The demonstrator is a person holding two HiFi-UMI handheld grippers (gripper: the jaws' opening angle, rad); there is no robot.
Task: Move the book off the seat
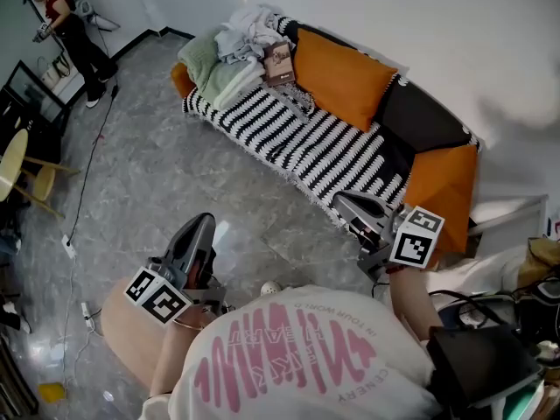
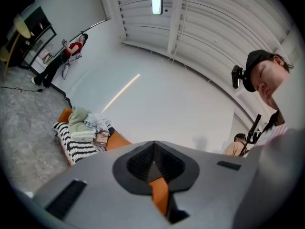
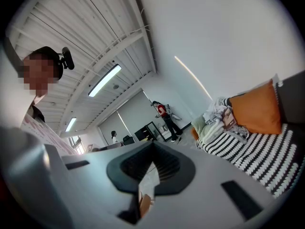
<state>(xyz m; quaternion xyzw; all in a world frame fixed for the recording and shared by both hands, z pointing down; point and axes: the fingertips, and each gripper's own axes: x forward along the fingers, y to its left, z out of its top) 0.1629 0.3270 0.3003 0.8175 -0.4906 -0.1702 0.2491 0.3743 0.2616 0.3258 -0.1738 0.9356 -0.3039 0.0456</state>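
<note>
The long sofa covered by a black-and-white striped throw (image 1: pixel 324 147) is being faced from well apart, so nothing on it is being reached yet. At its far end a big orange fabric cushion (image 1: pixel 341 77) and a loose heap of pale crumpled clothes (image 1: pixel 232 46) are being crowded together. The small brown-covered book (image 1: pixel 280 62) is being propped between them, tilted, above the seat. The left gripper (image 1: pixel 201 224) and the right gripper (image 1: pixel 343 201) are being held close to the body, jaws together on nothing. If the book is being pinched by one thin edge, it is probably being risked to slipping or fanning open. Loose cloth may also be getting caught and dragged along.
</note>
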